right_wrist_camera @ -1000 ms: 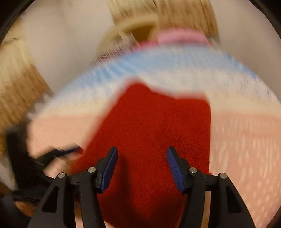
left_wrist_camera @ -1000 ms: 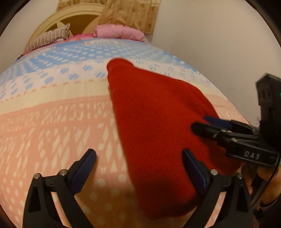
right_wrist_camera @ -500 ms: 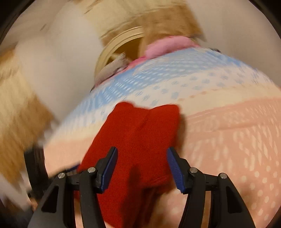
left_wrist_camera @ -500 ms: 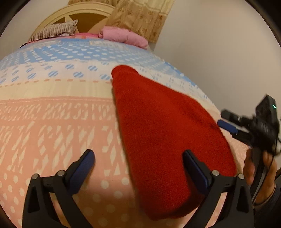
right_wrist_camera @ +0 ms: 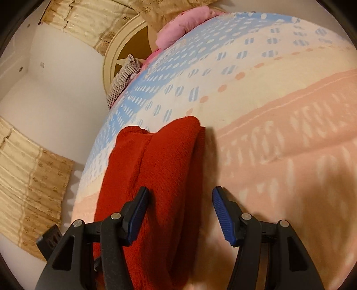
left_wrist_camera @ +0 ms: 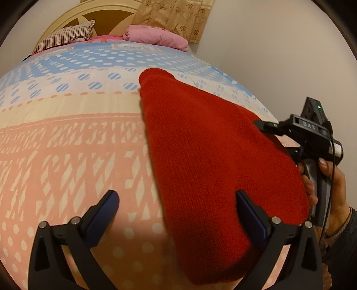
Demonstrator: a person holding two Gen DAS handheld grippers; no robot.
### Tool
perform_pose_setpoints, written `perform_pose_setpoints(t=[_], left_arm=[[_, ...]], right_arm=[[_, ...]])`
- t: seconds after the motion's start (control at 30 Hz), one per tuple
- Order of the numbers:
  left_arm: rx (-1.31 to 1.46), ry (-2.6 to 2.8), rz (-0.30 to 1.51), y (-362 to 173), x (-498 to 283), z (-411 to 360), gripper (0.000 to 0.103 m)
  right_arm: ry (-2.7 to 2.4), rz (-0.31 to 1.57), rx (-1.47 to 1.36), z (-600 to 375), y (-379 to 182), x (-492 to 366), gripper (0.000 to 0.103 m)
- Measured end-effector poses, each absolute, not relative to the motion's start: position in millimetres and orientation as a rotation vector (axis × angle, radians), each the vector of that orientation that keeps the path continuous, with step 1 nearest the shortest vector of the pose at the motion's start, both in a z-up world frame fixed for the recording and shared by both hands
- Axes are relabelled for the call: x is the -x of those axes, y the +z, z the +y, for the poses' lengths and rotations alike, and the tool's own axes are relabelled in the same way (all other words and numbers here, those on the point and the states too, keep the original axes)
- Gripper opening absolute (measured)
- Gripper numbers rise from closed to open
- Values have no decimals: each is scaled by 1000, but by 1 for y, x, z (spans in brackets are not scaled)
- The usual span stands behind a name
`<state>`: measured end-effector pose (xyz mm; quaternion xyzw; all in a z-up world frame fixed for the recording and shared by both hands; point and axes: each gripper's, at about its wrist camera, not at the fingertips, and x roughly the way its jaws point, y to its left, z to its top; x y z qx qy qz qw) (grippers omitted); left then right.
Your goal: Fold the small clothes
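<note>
red knit garment lies folded lengthwise on the bedspread, its long axis running away from both cameras. in the right wrist view the garment shows two stacked layers, with a fold ridge running along its length and the upper layer's far end rounded over.

left gripper: jaws spread wide, nothing pinched. the left pad sits over bare bedspread; the right pad sits over the near part of the garment. whether the pad touches the knit cannot be told.

right gripper: jaws spread, nothing pinched. the left pad lies over the garment; the right pad lies over bare bedspread just beside the garment's edge. in the left wrist view the right gripper appears at the garment's right edge, held by a hand wrapped around its handle, with a green indicator light lit on top.

bedspread pattern: peach band with white marks nearest the cameras, a cream band beyond it, then blue with white dots. at the far end of the bed are a striped pillow, a pink bundle and a cream headboard. patterned curtain hangs behind the pink bundle.
</note>
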<state>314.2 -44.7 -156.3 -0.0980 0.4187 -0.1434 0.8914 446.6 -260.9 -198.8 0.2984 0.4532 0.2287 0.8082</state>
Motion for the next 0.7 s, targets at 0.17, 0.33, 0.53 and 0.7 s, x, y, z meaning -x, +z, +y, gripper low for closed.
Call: perform_pose_setpoints(t=[0.17,0.33,0.53,0.7], left_arm=[[210,-305,871,-157,-315,-44,103],[213,-309,870,-156,-315,-44,103],[218,-315,869,-157,-315,-43,103],[216,-322,866,-156,-314,-43,103]], right_arm=[[526,969,-671,-252,-204,-460,60],[577,941,-653,-243,-206,-461,60],[624,923,-689,-245,-210,-456,51],[629,918,-727,-248,-214,-458,45]])
